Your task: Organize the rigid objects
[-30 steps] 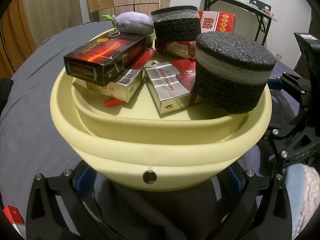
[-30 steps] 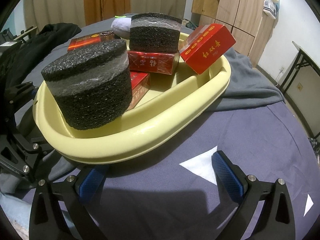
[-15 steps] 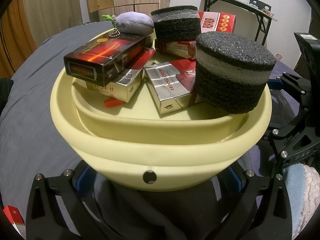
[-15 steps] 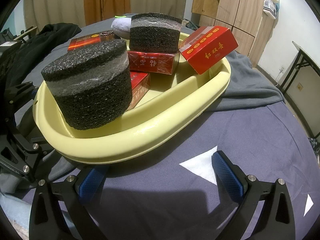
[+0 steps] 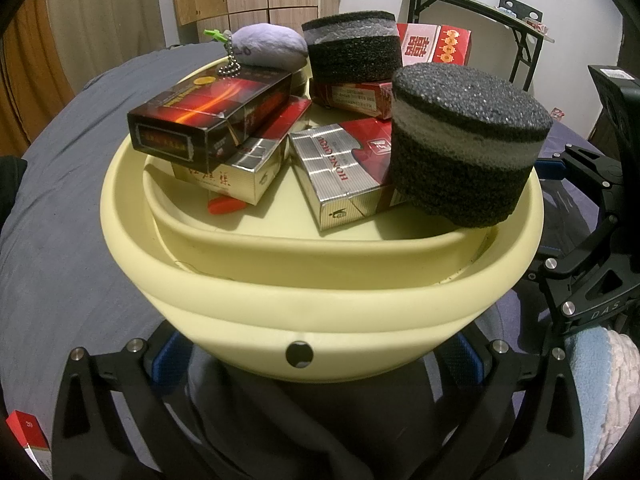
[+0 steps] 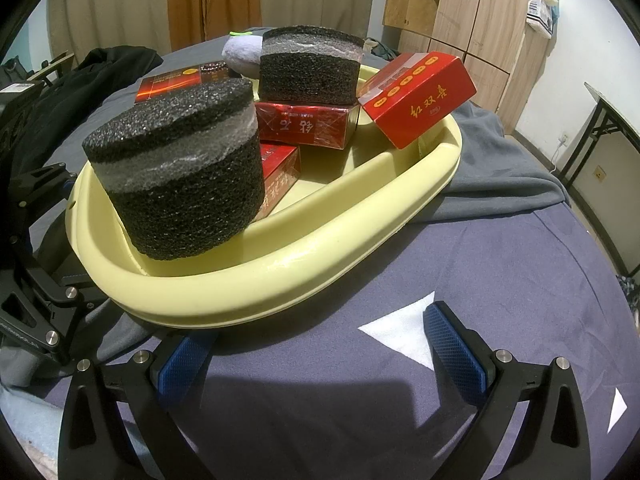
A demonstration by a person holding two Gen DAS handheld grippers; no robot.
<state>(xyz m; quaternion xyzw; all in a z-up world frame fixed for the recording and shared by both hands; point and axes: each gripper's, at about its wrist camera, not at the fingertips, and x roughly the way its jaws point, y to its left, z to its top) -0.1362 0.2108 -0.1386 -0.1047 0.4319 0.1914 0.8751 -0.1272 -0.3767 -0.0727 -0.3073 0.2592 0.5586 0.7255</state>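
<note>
A pale yellow basin (image 5: pixel 320 304) (image 6: pixel 280 280) sits on a bed and holds two black foam cylinders (image 5: pixel 464 148) (image 6: pixel 180 176), several red and silver cigarette boxes (image 5: pixel 340 168) (image 6: pixel 416 96), a dark box (image 5: pixel 208 116) and a grey plush (image 5: pixel 268 46). My left gripper (image 5: pixel 316 364) is open, its blue pads either side of the basin's near wall, just below it. My right gripper (image 6: pixel 320 352) is open and empty over the bedsheet, beside the basin's rim.
A red box (image 5: pixel 26 436) lies on the bed at the lower left of the left wrist view. Dark clothing (image 6: pixel 100 76) lies behind the basin. A folding table (image 5: pixel 480 12) and wooden wardrobes (image 6: pixel 460 8) stand beyond the bed.
</note>
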